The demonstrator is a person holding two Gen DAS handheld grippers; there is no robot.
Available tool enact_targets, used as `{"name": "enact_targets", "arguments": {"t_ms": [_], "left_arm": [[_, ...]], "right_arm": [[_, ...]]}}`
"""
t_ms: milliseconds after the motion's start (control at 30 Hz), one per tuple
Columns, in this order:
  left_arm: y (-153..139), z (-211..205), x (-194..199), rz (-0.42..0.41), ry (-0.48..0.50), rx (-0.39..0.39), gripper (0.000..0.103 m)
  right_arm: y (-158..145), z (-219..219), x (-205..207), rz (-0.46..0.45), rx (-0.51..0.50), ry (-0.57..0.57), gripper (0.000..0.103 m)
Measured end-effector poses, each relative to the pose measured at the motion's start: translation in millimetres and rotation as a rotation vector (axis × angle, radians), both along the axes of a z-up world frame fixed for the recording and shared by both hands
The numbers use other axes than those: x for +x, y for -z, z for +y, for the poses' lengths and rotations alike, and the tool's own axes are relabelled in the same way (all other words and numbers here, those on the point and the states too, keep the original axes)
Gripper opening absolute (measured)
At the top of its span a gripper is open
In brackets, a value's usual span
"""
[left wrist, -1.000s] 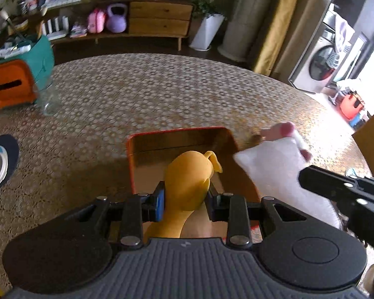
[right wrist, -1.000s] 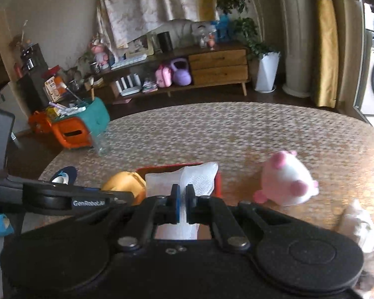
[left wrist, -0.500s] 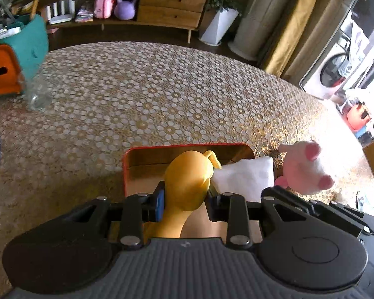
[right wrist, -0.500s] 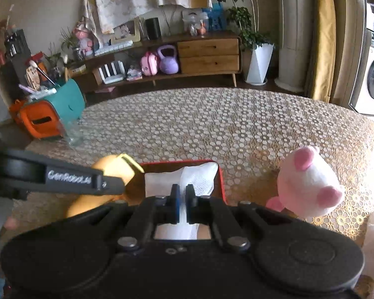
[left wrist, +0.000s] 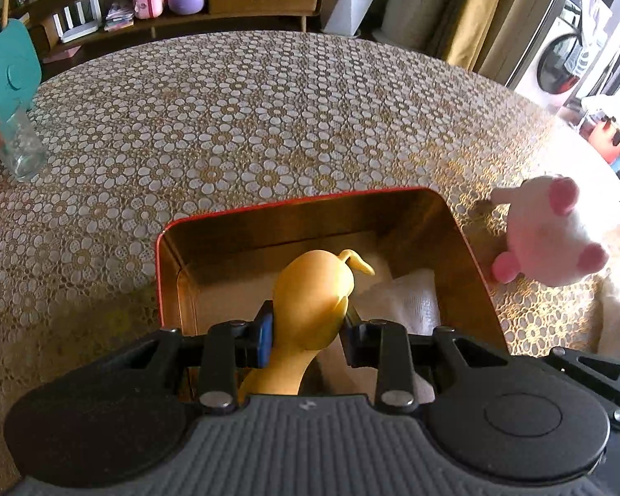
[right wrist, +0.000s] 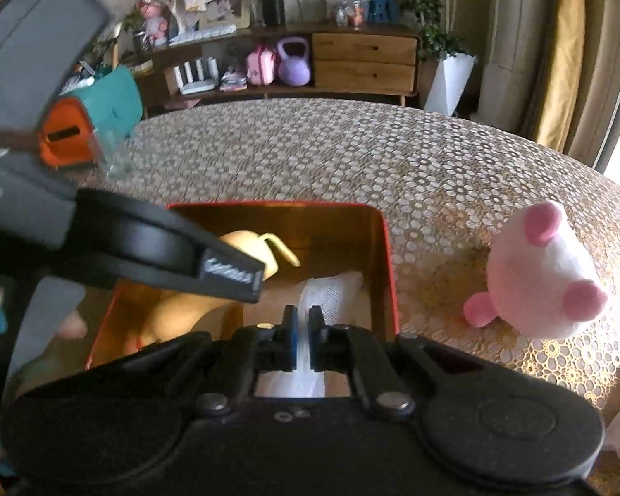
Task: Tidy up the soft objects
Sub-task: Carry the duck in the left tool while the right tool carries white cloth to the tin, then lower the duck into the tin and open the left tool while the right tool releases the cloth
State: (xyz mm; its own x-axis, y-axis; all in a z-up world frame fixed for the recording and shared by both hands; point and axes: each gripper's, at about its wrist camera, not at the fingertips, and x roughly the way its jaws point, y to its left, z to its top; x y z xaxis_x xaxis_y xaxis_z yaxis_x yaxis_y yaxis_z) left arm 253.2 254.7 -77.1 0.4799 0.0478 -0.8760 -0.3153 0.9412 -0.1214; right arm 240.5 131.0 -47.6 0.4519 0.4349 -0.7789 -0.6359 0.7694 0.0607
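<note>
A yellow plush toy (left wrist: 314, 297), clamped in the left tongs (left wrist: 308, 332), had dropped lower into the red box (left wrist: 310, 202). The right tongs (right wrist: 304, 332) pinched a white cloth (right wrist: 335, 289), now inside too. Both awaited release. A pink plush (left wrist: 545, 235) sat outside on the surface (left wrist: 268, 103). The box floor was mostly hidden.

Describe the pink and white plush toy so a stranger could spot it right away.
On the round table's floral lace cloth, look just right of the red-rimmed box. The plush sits there on the cloth, outside the box: round, white, with pink ears and feet.
</note>
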Motion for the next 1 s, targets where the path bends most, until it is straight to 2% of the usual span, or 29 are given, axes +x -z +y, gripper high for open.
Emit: {"name": "enact_targets", "arguments": {"t_ms": [400,567,600,667,833,1000], "left_arm": [[15.5,0.7,5.4,0.032,0.013,-0.014,0.031],[16.3,1.8,4.8,0.033,0.014,-0.022,0.033],[16.1,1.8,4.5,0.032,0.012,-0.023,0.036],[16.1,2.3,5.4,0.034,0.009,-0.033,0.038],[12.2,0.9,2.5,0.030,0.013,-0.026,0.041],[0.9,-1.6,-5.5,0.002,0.018,-0.009,0.060]], "right_arm": [[12.4,14.2,-10.0,-0.008,-0.065,-0.037,0.011],[15.3,13.9,-9.9,0.010,-0.070,-0.033,0.019],[15.6,13.1,-9.2,0.014,-0.068,-0.030,0.020],[16.1,11.9,-7.6,0.035,-0.059,-0.030,0.033],[11.7,7.3,-8.4,0.032,-0.042,-0.031,0.039],[4.0,3.5,-8.9,0.020,-0.022,-0.032,0.046]]}}
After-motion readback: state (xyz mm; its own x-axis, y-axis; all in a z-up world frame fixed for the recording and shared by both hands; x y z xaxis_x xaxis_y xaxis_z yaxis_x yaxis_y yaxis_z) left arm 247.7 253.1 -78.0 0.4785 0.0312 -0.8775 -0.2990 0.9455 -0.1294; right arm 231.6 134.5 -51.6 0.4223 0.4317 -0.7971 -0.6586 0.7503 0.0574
